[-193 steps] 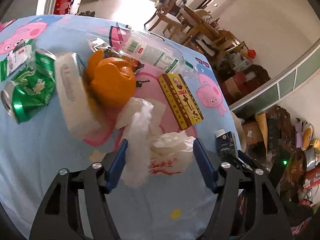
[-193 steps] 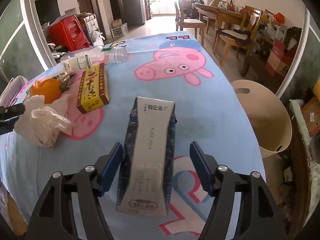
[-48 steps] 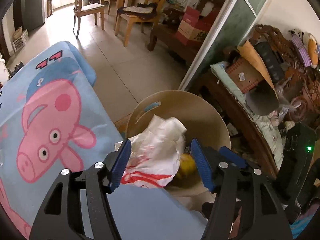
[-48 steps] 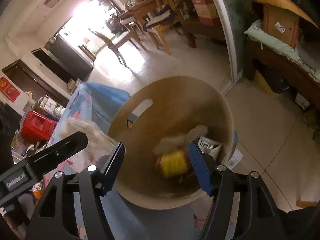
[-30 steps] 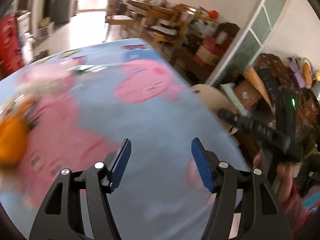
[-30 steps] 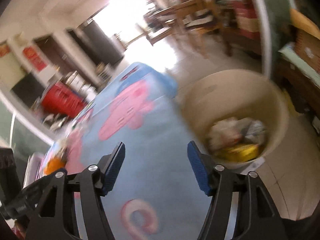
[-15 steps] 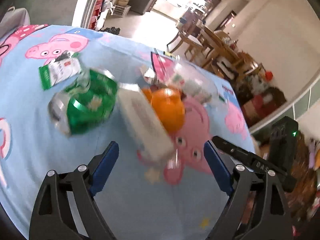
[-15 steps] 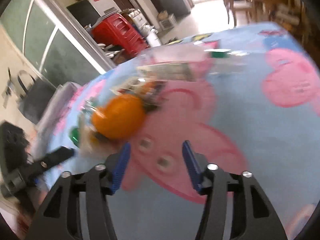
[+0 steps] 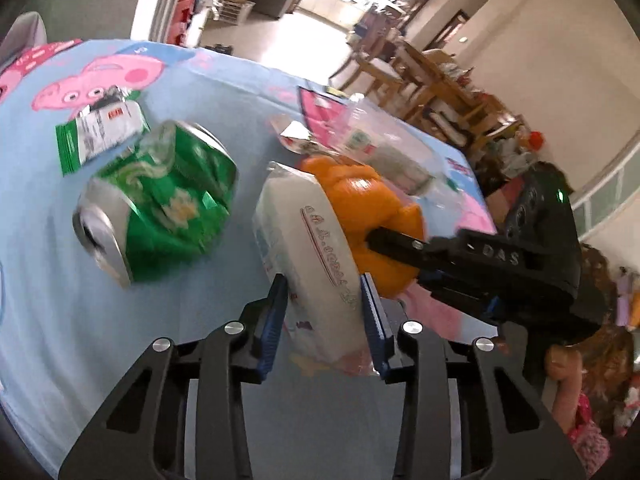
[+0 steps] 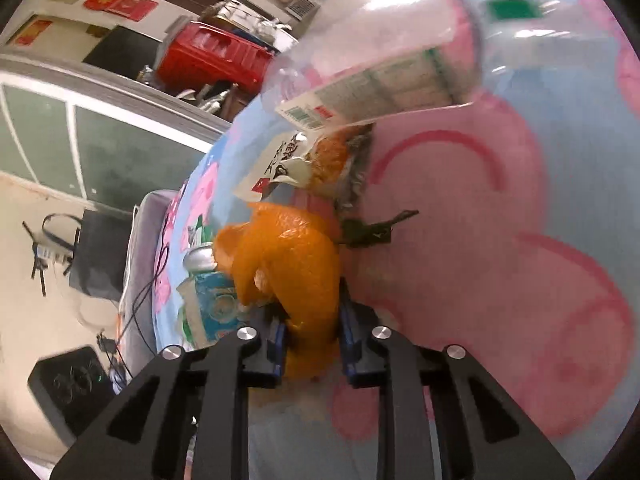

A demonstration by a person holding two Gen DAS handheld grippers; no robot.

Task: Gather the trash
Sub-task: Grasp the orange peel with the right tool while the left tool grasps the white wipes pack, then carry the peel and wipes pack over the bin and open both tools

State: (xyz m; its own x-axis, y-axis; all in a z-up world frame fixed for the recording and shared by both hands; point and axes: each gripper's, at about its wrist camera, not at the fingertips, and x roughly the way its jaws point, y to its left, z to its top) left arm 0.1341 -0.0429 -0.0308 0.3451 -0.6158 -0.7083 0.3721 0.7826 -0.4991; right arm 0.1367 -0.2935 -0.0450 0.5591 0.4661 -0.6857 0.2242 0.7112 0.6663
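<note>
Since the view of 1.6 s ago, both tools have left the bin and returned to the counter. The white plastic bag formerly held by the left tool is gone from it; that tool now clamps the near end of the white tissue pack. The right tool, empty and spread over the bin earlier, has narrowed onto the orange peel. The blue carton it straddled 6.4 s ago no longer appears.

Bare tablecloth lies left of the crushed green can; tissue pack and orange peel crowd the middle.
</note>
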